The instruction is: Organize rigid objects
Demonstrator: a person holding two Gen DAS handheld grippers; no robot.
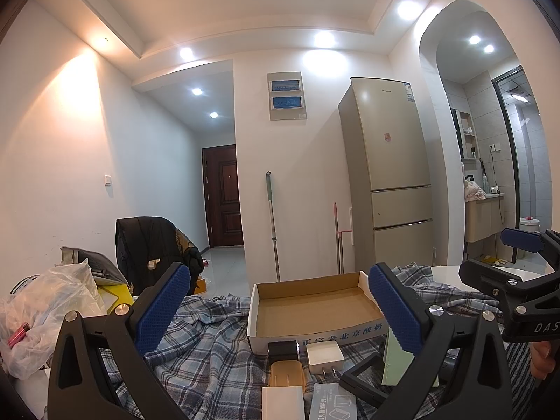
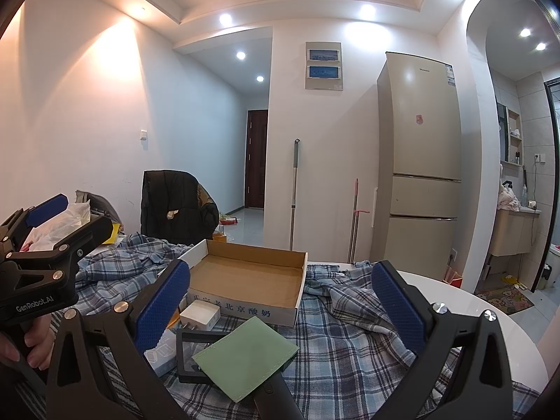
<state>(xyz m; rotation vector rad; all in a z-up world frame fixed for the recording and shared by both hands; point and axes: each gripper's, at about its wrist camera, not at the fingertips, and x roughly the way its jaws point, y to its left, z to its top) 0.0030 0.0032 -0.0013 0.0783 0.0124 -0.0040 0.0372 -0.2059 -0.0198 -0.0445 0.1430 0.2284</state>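
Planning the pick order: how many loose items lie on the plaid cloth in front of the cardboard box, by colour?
White: 3, the plug adapter, a white block and a printed carton
Black: 2, a small cube and a flat frame
Orange: 1, a translucent case
Green: 1, a flat pouch
Total: 7, none yet in the box.

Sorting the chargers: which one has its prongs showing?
The white charger nearest the box; its two prongs point toward the camera. The black, orange and other white show none.
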